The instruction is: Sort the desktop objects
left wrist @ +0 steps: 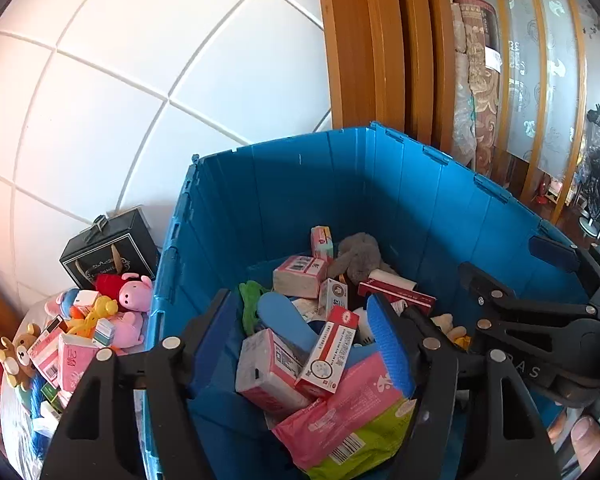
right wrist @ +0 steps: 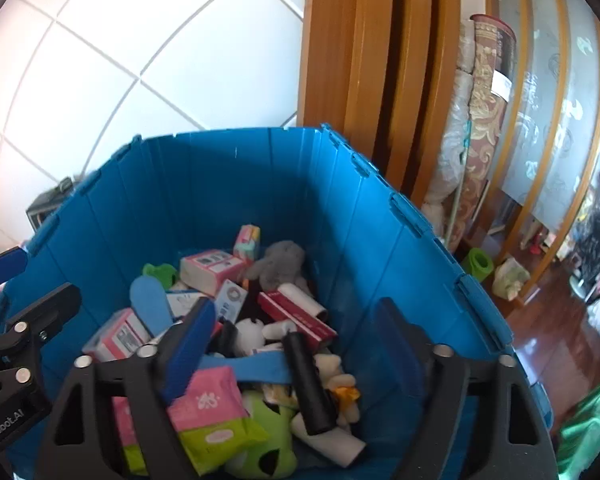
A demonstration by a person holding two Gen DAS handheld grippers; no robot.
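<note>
Both jaws spread, empty, over the blue crate (left wrist: 380, 184). I risk the left gripper (left wrist: 312, 340) snagging the red-white box (left wrist: 328, 356) leaning near its right finger.

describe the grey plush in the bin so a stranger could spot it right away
Start at the big blue crate in front of the white tiled wall and look at the far end of the pile inside it. The grey plush toy lies there, beside a pink and white box. It is the only soft grey thing among the bright cartons and packets.
</note>
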